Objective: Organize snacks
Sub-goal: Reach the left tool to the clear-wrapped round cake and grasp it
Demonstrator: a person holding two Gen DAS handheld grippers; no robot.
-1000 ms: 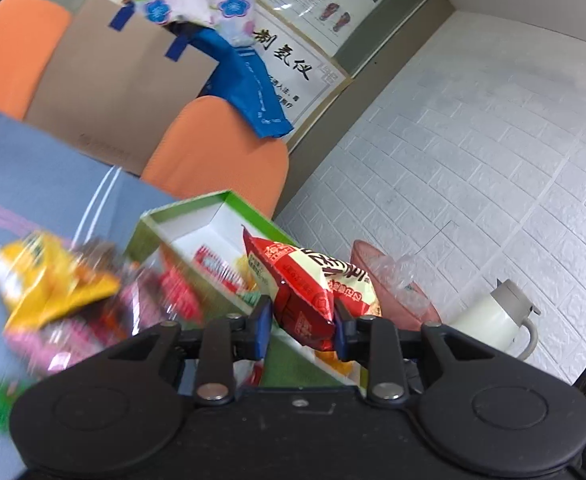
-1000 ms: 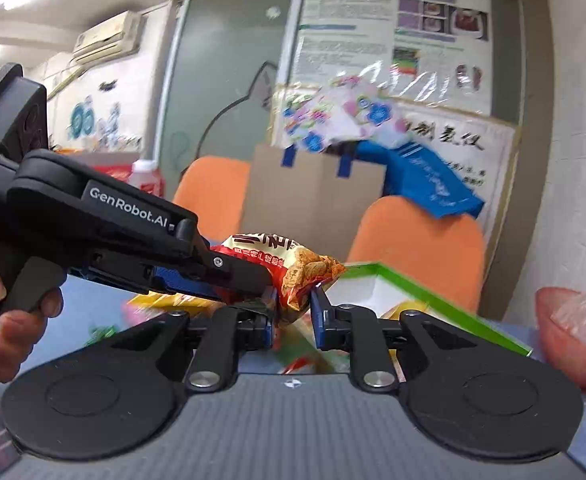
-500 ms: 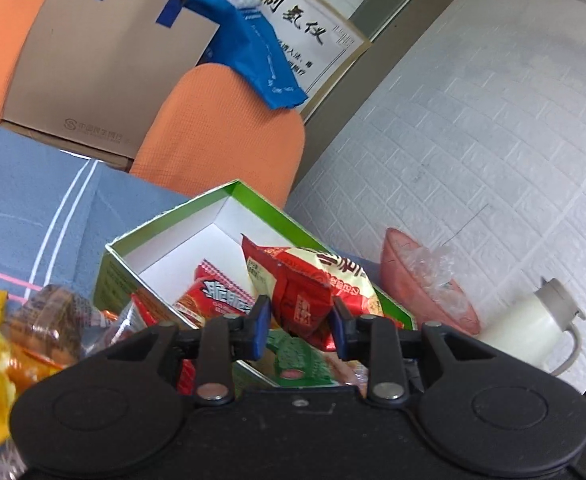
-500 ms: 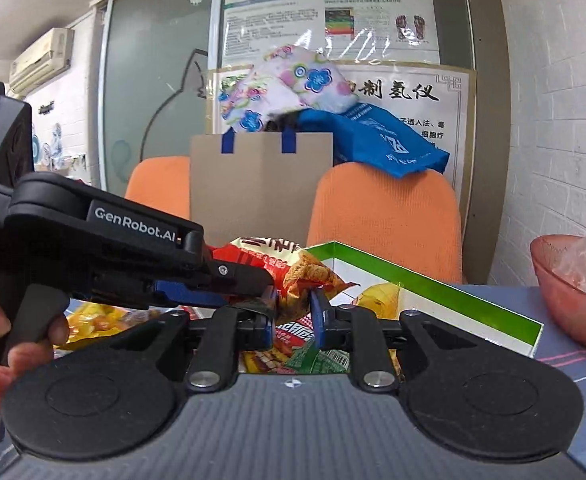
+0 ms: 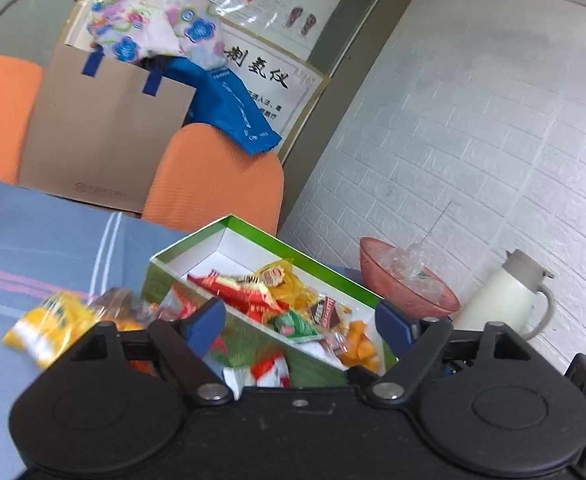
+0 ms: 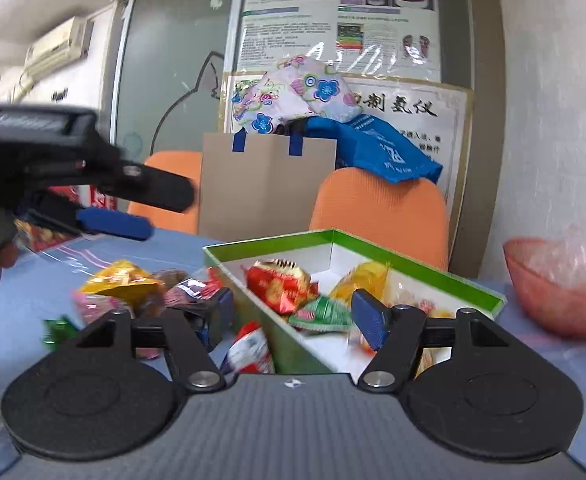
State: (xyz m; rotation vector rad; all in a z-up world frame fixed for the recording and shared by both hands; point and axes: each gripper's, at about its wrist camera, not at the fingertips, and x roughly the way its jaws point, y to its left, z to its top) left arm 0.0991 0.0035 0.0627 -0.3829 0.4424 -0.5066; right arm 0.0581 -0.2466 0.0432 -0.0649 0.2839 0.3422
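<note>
The fingers of the left gripper (image 5: 299, 322) and right gripper (image 6: 293, 314) are opening, nothing between them. The red crinkled snack packet (image 6: 281, 284) lies in the green-rimmed cardboard box (image 6: 413, 258); loose wrapped snacks (image 6: 121, 284) on the blue desk (image 5: 45, 236) beside it could be knocked off.

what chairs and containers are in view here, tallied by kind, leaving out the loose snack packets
orange padded chairs: 2
brown paper bag with blue handles: 1
green-rimmed cardboard box: 1
pink translucent plastic bowl: 1
white plastic thermos jug: 1
total: 6
</note>
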